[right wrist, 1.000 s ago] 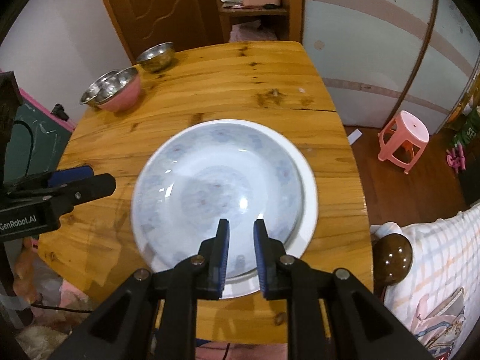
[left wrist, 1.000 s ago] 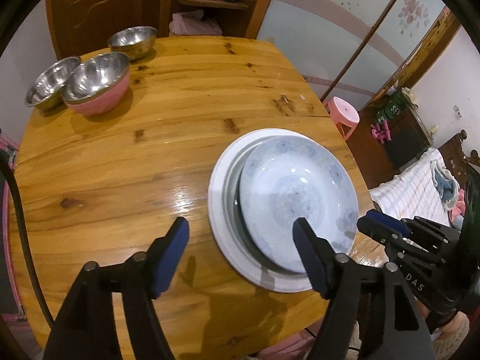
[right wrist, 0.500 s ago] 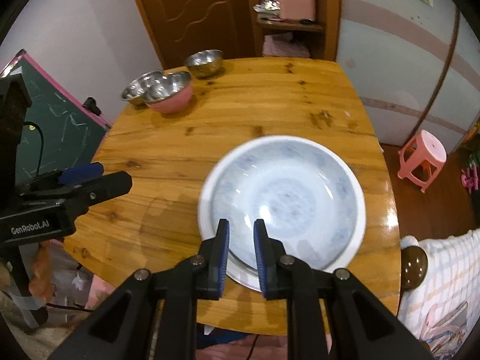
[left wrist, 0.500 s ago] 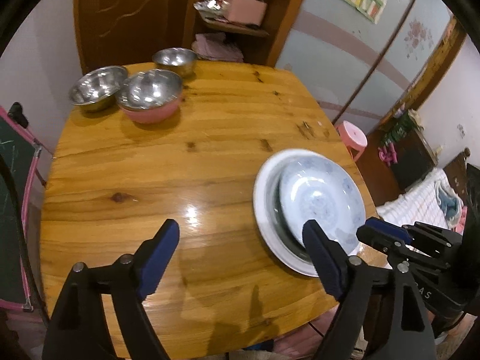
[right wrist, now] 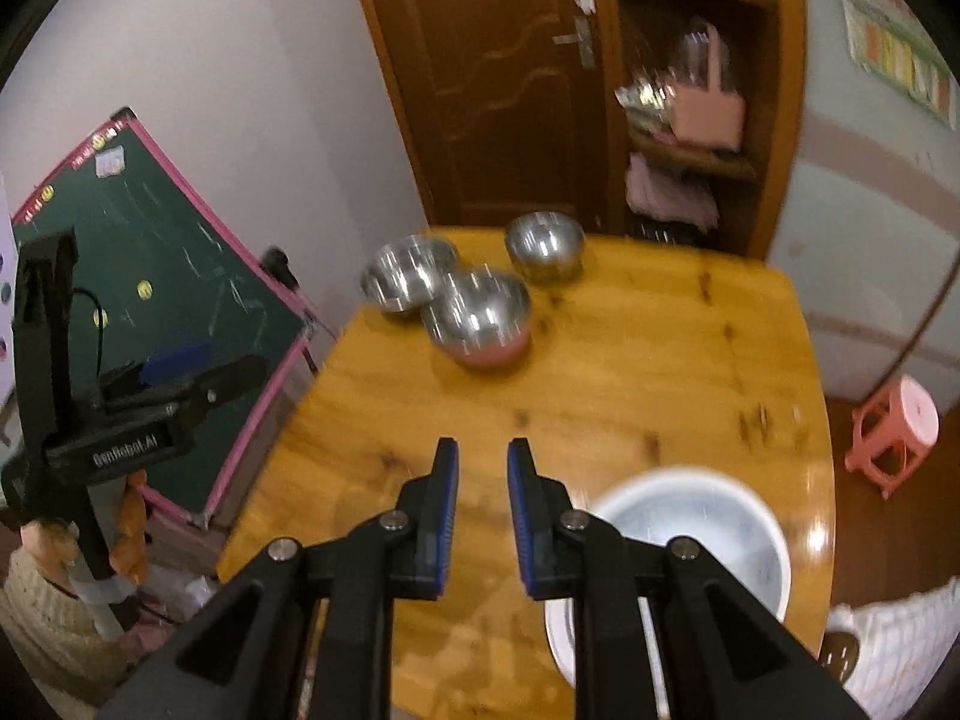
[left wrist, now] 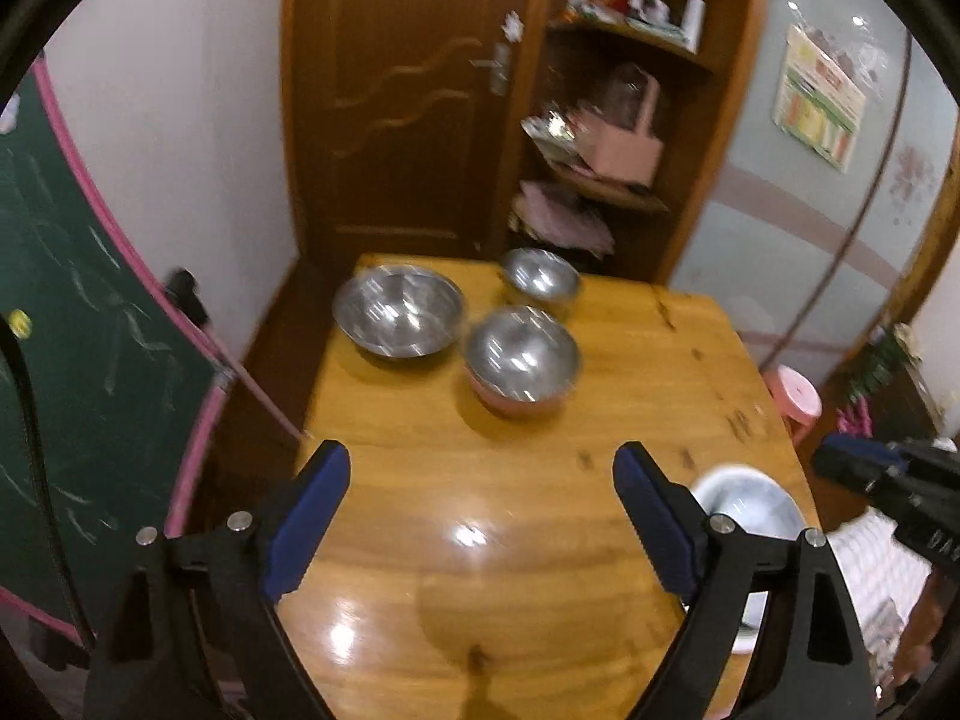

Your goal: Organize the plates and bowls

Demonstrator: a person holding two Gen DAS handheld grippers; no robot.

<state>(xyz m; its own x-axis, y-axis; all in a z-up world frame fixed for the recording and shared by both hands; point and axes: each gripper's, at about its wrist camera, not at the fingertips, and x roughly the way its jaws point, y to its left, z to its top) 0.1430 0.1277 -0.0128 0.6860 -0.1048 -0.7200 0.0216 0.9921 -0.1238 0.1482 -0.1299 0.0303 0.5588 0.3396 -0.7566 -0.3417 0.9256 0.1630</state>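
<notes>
Bowls of bare steel sit grouped at the far end of the wooden surface [left wrist: 540, 540]: a wide steel bowl [left wrist: 398, 313] at upper left of the group, a small steel bowl [left wrist: 540, 277] behind, and a third steel bowl nested in a pink bowl [left wrist: 519, 402] toward the centre of the left wrist view. In the right wrist view the wide bowl and the pink bowl overlap (whether they touch I cannot tell). The stacked plates [right wrist: 690, 540], a patterned white one lying on a larger white one, rest near the surface's near right edge, at lower right in both views. The left claw [left wrist: 480, 492] is spread wide, its jaws having just been opening, with nothing between them but bare wood. The right claw [right wrist: 483, 498] shows a narrow gap between its blue pads and holds nothing; the plates lie just to its right. A chalkboard [right wrist: 156, 312] leans at the left of the frame, and a pink stool [right wrist: 894, 426] stands on the floor at right.
</notes>
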